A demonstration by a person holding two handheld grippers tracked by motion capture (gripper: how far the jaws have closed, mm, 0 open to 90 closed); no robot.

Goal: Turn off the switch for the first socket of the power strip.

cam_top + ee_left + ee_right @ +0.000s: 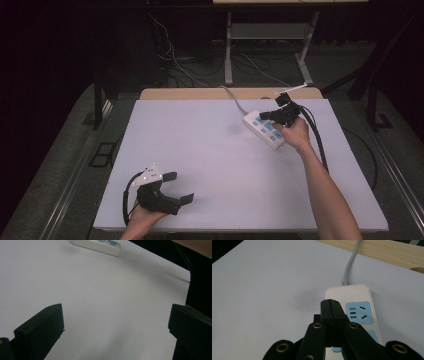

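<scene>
Right gripper (267, 115): jaws pressed flat together, nothing between them. In the right gripper view the closed tips (332, 305) sit over the left half of the power strip's top face; whether they press on the plastic or hover just above cannot be told. The right hand (293, 135) holds the gripper at the far right part of the table (200, 160), and a black cable (318, 145) trails back along the forearm.

Left gripper (172, 187): jaws spread wide, nothing held. It rests in the left hand (145, 217) at the near left edge of the table, the grey three-cornered plate (150, 174) on top. In the left gripper view the two black jaws stand far apart at the bottom corners, bare white tabletop between them.

Power strip (265, 131): long white body with rounded corners, pale blue socket panels on top. It lies flat and diagonal on the white table surface, far right area. A grey cord (350, 263) leaves its far end and runs over the wooden back edge (387, 251) of the table.

Relative position: the strip lies directly under the right gripper's tips, and its near end lies just beside the right hand. It is well apart from the left gripper, which points toward it; there its end (100, 245) shows at the top edge.
</scene>
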